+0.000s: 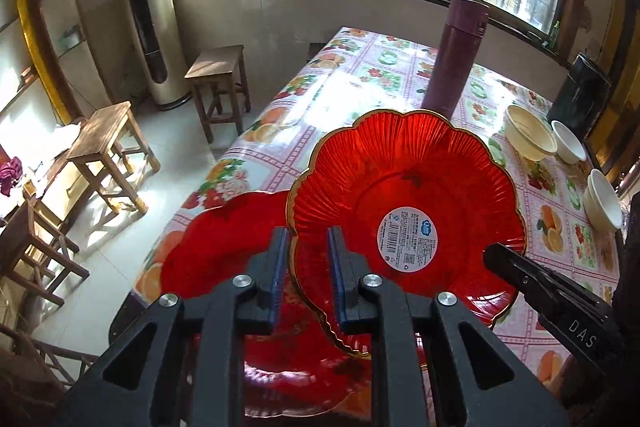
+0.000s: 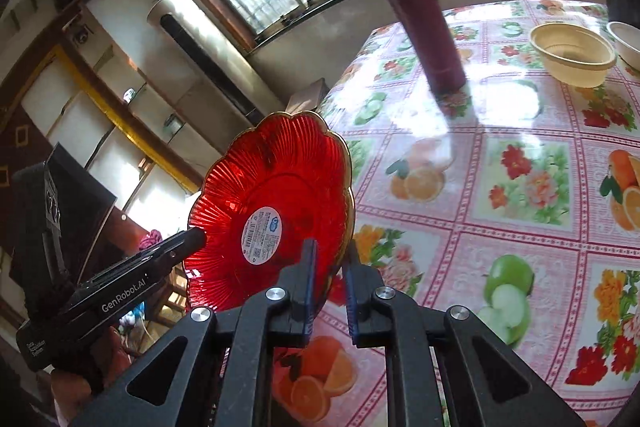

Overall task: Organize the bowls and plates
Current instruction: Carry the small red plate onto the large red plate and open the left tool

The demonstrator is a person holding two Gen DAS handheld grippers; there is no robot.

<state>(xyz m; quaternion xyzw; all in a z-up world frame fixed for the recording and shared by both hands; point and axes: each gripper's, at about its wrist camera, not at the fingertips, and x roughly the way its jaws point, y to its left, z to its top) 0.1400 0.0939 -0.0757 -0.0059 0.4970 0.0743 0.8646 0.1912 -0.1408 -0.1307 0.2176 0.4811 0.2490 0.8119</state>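
Lifted plate: a red, scalloped, gold-edged plate (image 1: 404, 203) was held tilted above the table, its underside with a round white label toward both cameras.
Left gripper: the left gripper (image 1: 307, 275) had the plate's rim between its two blue-padded fingers (image 1: 278, 267); the rim passed through the narrow gap and the pads seemed to pinch it, though contact on both sides was hard to confirm.
Right gripper: the right gripper (image 2: 330, 287) straddled the opposite edge of the same plate (image 2: 272, 211), the gold rim running between its fingers (image 2: 309, 283), which stood close together around it.
Cross views: in the left wrist view the right gripper's dark finger touched the plate's lower right rim; in the right wrist view the left gripper's black finger met the plate's left edge.
Second plate: another red plate (image 1: 216, 267) lay flat at the near corner of the table, beneath and to the left of the lifted one.
Table: a fruit-and-flower patterned cloth covered the table (image 2: 500, 187).
Flask: a tall maroon flask (image 1: 452, 59) stood upright behind the lifted plate.
Bowls: a cream bowl (image 1: 528, 139) and a white bowl (image 1: 568, 147) sat side by side at the far right, and a third bowl (image 1: 602, 205) sat nearer, along the right edge.
Room: wooden stools (image 1: 108, 155) stood on the tiled floor to the left, under barred windows.
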